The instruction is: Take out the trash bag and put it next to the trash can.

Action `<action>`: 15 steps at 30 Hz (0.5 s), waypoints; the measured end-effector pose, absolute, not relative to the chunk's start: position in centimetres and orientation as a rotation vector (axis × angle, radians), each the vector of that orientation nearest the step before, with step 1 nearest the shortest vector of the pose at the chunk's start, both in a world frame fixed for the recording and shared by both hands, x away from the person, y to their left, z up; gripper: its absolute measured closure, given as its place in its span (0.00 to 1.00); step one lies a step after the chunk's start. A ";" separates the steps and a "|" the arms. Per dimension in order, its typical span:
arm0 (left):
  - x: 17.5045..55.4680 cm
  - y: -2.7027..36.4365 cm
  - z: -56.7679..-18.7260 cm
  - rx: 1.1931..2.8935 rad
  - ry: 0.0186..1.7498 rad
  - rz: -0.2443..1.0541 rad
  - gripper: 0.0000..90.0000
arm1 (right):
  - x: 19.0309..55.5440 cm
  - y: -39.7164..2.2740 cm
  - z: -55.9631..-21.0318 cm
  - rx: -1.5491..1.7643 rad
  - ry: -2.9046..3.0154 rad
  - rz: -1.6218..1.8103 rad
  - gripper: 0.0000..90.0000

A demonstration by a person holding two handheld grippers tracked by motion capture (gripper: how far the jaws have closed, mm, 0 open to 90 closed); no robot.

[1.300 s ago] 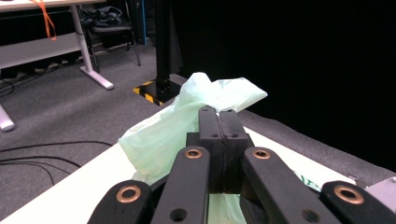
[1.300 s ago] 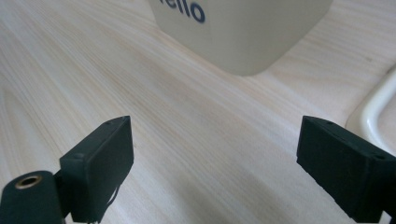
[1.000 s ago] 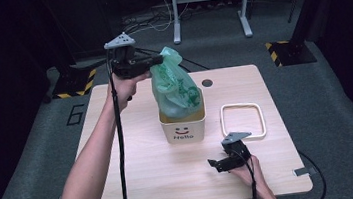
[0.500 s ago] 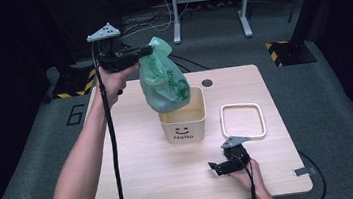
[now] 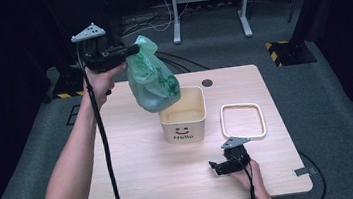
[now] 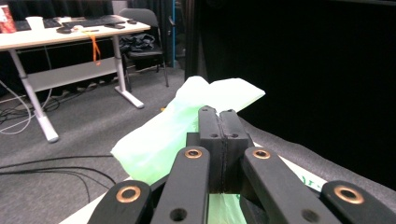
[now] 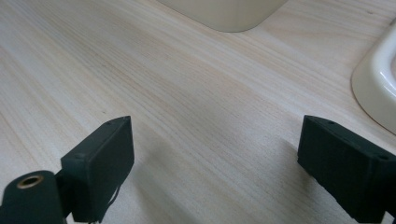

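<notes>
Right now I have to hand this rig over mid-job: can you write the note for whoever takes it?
Left gripper: shut on the top of the green bag, holding it in the air above and to the left of the bin.
Right gripper: jaws wide open, nothing between them, resting low on the table near the front edge, in front of the ring frame.
Done: the bag is out of the bin; its bottom hangs at about rim height. The frame is off the bin and lies flat to its right.
Left: probably carry the bag clear and set it down. Whether a fresh liner follows, I cannot tell.
</notes>
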State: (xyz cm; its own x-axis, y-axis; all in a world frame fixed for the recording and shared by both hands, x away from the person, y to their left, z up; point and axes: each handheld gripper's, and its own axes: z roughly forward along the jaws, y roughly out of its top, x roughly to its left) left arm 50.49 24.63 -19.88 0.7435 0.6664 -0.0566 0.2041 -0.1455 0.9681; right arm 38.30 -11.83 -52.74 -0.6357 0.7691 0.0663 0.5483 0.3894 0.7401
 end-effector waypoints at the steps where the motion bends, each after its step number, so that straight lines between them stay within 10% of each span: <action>1: 50.4 24.8 -19.9 1.706 0.698 0.467 1.00 | 38.3 -11.8 -52.7 1.154 2.363 1.090 0.11; 15: 50.2 27.6 -20.2 1.699 0.757 0.527 1.00 | 38.2 -11.9 -52.8 1.156 2.353 1.087 0.12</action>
